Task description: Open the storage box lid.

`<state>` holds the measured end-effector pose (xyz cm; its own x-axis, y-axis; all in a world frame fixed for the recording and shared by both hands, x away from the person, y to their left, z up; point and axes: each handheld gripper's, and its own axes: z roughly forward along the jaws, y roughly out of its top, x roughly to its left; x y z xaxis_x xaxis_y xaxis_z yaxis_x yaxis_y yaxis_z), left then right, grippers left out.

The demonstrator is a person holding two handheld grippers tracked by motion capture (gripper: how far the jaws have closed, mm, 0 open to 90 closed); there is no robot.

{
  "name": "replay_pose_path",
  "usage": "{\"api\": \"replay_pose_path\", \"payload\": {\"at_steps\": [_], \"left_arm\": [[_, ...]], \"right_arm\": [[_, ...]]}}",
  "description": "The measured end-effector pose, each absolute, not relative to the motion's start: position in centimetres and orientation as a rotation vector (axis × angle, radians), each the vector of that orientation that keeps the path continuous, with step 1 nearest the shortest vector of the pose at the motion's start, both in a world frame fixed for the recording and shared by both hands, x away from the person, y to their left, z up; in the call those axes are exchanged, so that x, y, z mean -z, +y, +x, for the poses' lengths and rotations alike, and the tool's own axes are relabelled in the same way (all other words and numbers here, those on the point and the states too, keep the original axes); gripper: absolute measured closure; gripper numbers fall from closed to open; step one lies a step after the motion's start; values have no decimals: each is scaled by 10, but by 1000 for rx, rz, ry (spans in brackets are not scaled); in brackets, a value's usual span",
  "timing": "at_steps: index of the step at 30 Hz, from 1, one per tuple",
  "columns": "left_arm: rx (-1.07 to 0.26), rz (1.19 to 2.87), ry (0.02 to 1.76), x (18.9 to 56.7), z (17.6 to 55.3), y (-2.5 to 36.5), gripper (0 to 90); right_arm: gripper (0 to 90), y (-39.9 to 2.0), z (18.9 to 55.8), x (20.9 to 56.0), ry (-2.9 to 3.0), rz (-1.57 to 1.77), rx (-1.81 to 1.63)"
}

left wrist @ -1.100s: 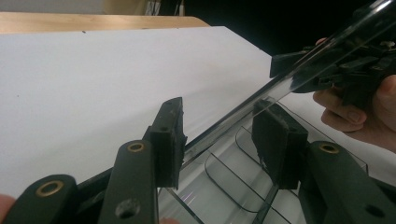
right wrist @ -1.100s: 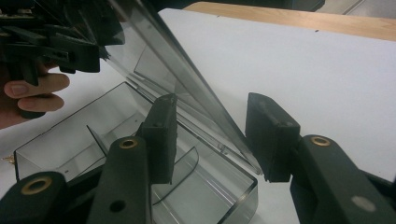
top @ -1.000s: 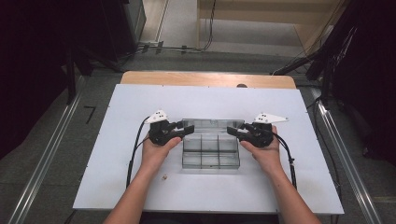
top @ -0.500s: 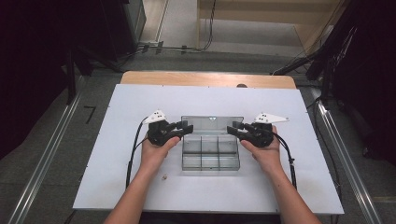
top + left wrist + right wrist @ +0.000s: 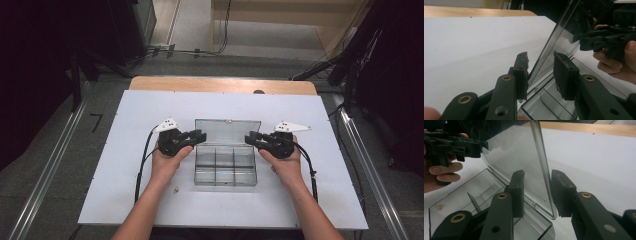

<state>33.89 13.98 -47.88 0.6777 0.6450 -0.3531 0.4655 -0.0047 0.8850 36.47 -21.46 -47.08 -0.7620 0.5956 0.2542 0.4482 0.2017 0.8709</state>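
A clear, hard plastic compartment box (image 5: 225, 167) sits on the white counter (image 5: 125, 125). Its raised lid (image 5: 227, 131) stands between the closing, not-yet-touching jaws of the left tool (image 5: 200, 136) and right tool (image 5: 248, 138).

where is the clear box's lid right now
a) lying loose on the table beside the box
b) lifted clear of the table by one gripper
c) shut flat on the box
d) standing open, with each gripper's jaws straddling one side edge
d: the lid stands up from the back of the clear box, and the left gripper and right gripper each have jaws either side of its edge, with gaps showing.
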Motion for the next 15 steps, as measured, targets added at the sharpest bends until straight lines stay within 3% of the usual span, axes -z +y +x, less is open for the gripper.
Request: {"api": "replay_pose_path", "payload": {"at_steps": [15], "left_arm": [[-170, 1638, 980, 481, 340, 140, 725]], "right_arm": [[688, -215, 366, 474, 2332, 1110, -1599]]}}
